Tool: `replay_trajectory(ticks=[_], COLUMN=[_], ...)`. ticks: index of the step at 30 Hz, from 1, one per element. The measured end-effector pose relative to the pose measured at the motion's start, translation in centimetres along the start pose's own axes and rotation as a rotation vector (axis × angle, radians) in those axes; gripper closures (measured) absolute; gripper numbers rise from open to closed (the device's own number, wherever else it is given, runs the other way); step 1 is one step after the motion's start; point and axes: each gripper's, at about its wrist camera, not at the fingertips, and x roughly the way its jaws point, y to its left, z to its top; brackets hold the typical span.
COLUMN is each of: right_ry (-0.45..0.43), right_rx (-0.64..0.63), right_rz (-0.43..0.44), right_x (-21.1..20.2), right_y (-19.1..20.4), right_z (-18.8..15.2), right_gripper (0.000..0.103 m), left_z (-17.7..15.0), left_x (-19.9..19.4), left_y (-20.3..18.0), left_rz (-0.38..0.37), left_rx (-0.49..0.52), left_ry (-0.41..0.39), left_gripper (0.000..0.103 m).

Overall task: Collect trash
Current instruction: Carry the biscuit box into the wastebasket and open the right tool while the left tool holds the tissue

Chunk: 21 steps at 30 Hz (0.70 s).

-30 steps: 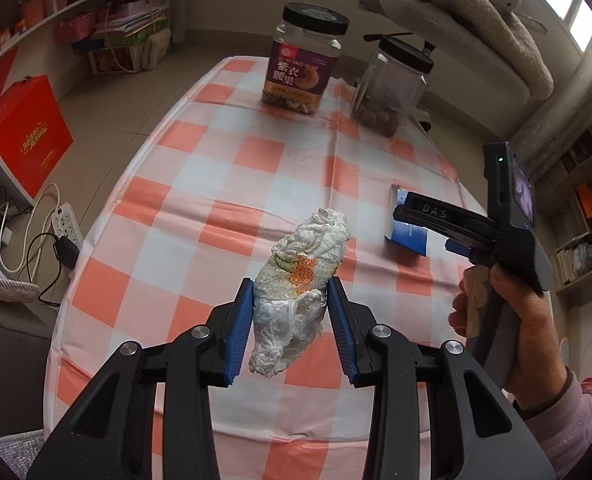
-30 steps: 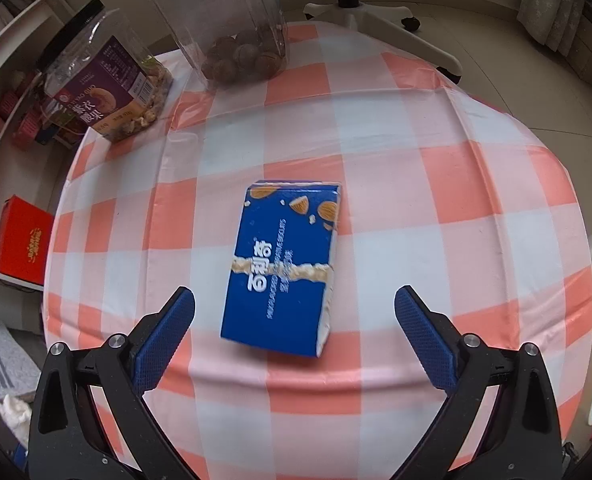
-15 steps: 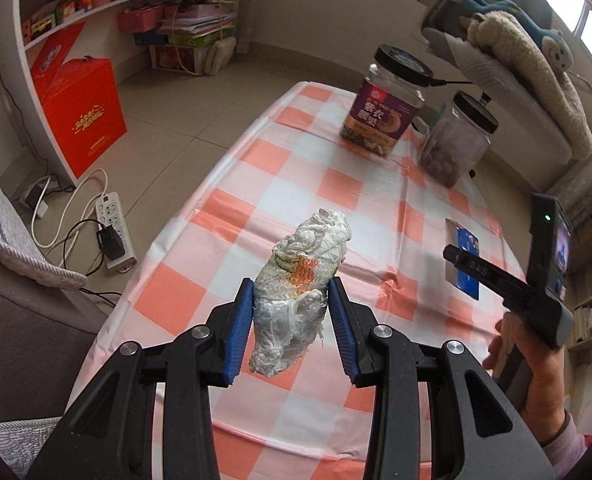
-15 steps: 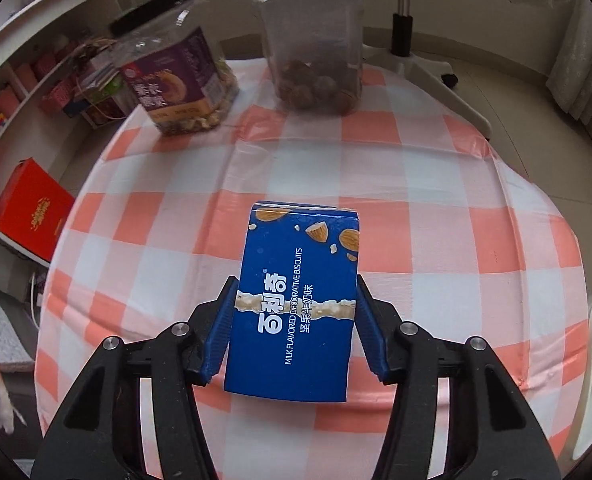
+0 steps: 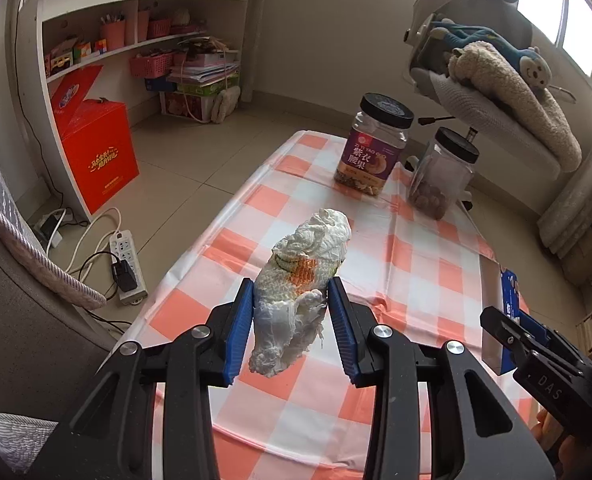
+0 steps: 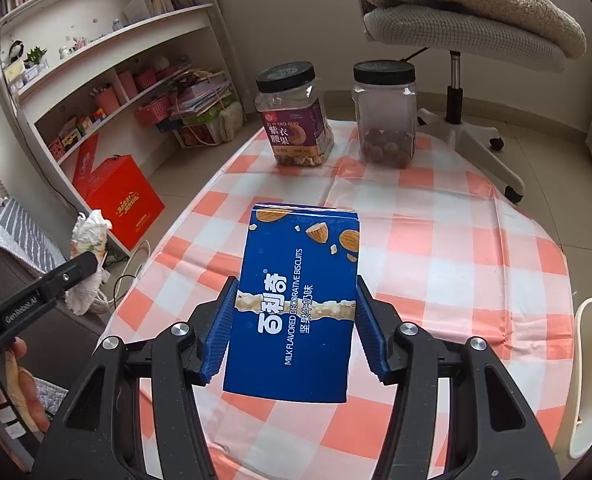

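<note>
My left gripper point(image 5: 290, 304) is shut on a crumpled white tissue wad point(image 5: 302, 280) with an orange stain, held up above the near left edge of the checkered table point(image 5: 416, 256). My right gripper point(image 6: 294, 320) is shut on a blue biscuit box point(image 6: 296, 300), lifted off the table point(image 6: 456, 240). The box also shows at the right edge of the left wrist view point(image 5: 510, 312). The tissue shows at the left of the right wrist view point(image 6: 88, 256).
Two black-lidded jars stand at the table's far end: a purple-labelled nut jar point(image 5: 374, 148) and a clear jar point(image 5: 442, 176). An office chair point(image 6: 456, 12) with a blanket is behind them. A red box point(image 5: 96, 152), shelves and a power strip point(image 5: 128, 264) are on the left.
The right gripper closed on the biscuit box and lifted it off the table. Both grippers rose and pulled back from the table, the left still holding the tissue.
</note>
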Motion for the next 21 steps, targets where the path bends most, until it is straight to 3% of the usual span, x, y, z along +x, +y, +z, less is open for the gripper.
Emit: replay_trajectory(ticks=[7, 21], right_ry=[-0.111, -0.134], right_rx=[-0.099, -0.046], right_rz=[-0.077, -0.132], right_x=[-1.9, -4.2], right_y=[0.1, -4.3], right_z=[-0.2, -0.4], right_gripper=[0.05, 0.05], left_z=[-0.9, -1.0], left_x=[-0.5, -0.3], left_y=[-2.2, -8.1], left_rz=[-0.003, -0.052], left_rx=[0.043, 0.129], left_ry=[-0.026, -0.056], left_gripper=[0.064, 0.064])
